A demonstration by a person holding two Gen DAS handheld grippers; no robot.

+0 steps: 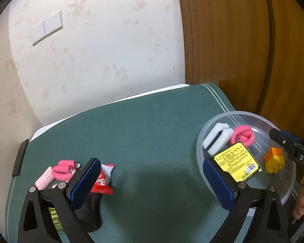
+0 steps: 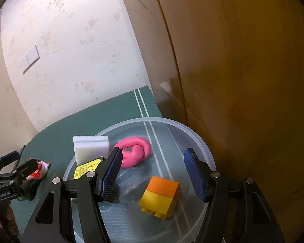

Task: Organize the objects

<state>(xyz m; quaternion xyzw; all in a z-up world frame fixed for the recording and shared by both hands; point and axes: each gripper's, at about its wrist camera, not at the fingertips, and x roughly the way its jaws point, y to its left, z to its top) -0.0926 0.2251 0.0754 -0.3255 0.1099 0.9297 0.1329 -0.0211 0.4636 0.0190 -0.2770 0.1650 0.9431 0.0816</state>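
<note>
A clear plastic bowl (image 2: 200, 141) stands on the green mat at the right. In it lie a white sponge (image 2: 90, 147), a pink knotted band (image 2: 134, 151), a yellow-green packet (image 2: 87, 168) and an orange-and-yellow toy block (image 2: 161, 195). My right gripper (image 2: 154, 176) is open and empty over the bowl, just above the block. My left gripper (image 1: 152, 182) is open and empty above the mat; the bowl (image 1: 212, 125) sits to its right. A red snack packet (image 1: 103, 180), pink curlers (image 1: 64, 169) and a black cloth (image 1: 89, 212) lie by its left finger.
The green mat (image 1: 141, 125) covers a table against a floral-papered wall (image 1: 101, 40). A wooden door or cabinet (image 1: 233, 40) stands at the right. A black flat object (image 1: 20, 158) lies at the mat's left edge. Another green packet (image 1: 55, 218) lies under the left finger.
</note>
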